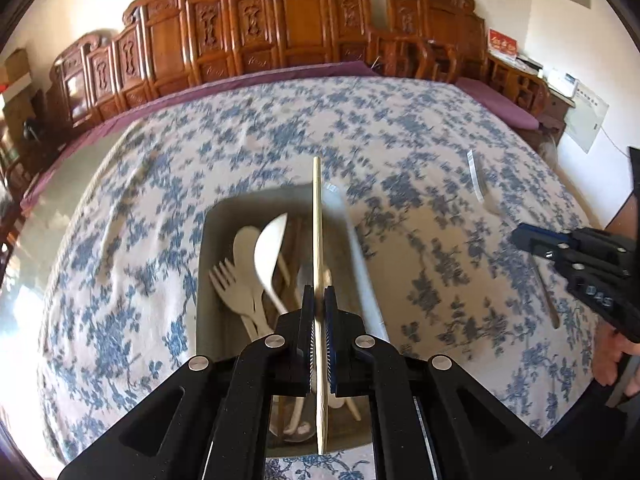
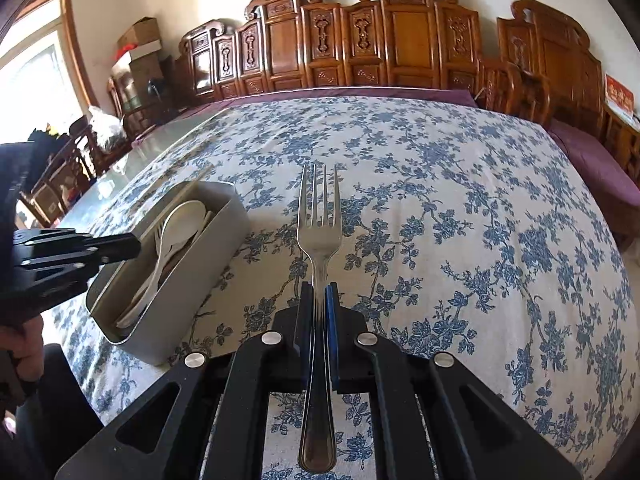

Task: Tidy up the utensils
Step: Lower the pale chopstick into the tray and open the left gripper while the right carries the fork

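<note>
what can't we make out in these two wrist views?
- Left wrist view: lower part of the grey rectangular utensil box is hidden behind the left gripper.
- Left wrist view: pale wooden chopstick clamped edge-on; a second one can't be ruled out.
- Left wrist view: the thin pale object on the blue floral tablecloth beyond the right gripper is motion-blurred.
- Right wrist view: metal fork mid-handle sits between closed jaws.

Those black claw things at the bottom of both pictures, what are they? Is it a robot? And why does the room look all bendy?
No robot. A person holds one claw in each hand, with a wide-eyed camera on each that bends the view. The left claw pinches a thin wooden stick above a grey box of pale spoons and a pale fork. The right claw pinches a shiny metal fork. Underneath is a blue-flowered cloth.
</note>
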`<state>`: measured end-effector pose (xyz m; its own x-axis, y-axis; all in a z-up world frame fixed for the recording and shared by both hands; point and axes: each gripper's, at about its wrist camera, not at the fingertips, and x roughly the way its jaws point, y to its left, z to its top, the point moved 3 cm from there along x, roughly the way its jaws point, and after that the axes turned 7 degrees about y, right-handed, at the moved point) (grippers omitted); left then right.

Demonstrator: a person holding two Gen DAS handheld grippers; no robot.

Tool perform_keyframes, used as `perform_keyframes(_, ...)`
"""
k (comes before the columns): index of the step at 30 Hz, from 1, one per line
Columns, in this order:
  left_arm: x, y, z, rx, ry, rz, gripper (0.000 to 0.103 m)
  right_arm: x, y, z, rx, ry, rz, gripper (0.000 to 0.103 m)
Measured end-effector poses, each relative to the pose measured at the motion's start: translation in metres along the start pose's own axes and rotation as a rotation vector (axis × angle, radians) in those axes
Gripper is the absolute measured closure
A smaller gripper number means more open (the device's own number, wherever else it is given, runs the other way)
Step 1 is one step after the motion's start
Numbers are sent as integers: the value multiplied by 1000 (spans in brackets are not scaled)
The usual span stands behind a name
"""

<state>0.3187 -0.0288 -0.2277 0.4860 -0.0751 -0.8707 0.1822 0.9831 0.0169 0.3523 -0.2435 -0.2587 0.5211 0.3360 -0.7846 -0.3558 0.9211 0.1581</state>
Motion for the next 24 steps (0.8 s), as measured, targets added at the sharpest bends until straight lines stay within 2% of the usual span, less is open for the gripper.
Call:
perform_keyframes(6,26,5,-11,-1,55,22,99,3,-6,-1,9,8,3,95)
perform_keyframes(15,40,3,-12,1,93,18,99,-2,-1,0,-3,-6,2,95)
perform_keyframes(24,24,13,-17,-33,58,10,95,-2,18,-2,-36,3,15,95)
